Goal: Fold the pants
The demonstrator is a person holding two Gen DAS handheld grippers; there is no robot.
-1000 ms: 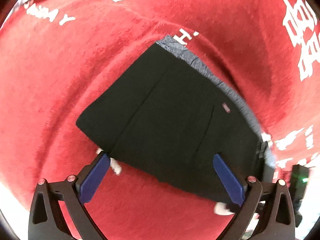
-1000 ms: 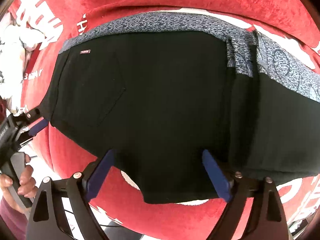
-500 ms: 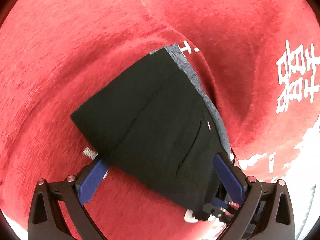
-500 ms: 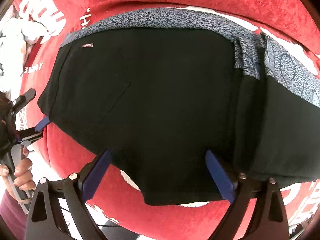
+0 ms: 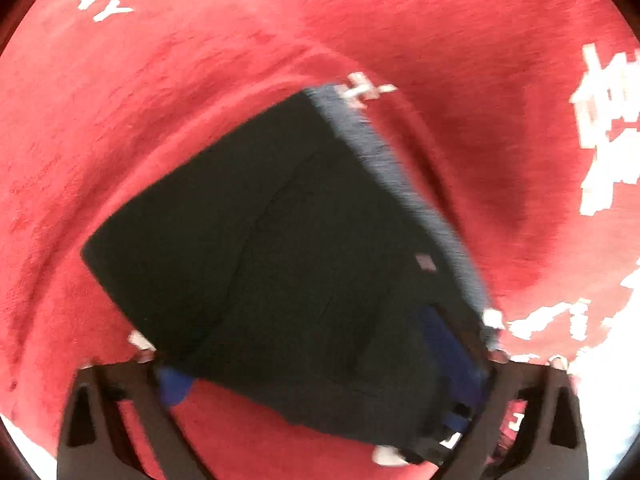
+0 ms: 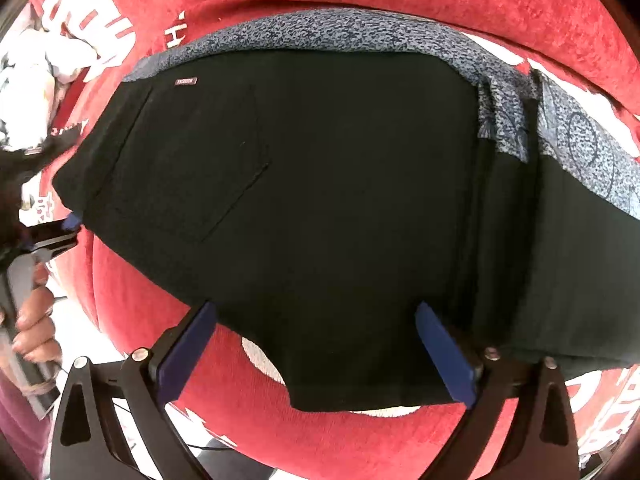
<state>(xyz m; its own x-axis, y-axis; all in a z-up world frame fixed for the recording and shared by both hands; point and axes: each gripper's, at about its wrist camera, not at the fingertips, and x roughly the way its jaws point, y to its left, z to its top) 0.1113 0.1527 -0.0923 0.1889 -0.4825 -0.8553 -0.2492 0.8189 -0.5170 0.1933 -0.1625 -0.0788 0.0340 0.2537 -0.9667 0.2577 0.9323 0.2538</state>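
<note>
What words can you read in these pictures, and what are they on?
"FASHION", it seems, tiny: small tag on the black pants.
"SDAY", end of a cut-off word: white letters on the red cloth.
Big white characters on that cloth: too blurred to read.

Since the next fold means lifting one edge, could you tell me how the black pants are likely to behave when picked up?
The black pants would probably sag between grip points, since they lie flat and creased into layers. The stacked layers near the patterned waistband may slide apart. The red plush cloth underneath looks grippy, so pushing would likely bunch them.
</note>
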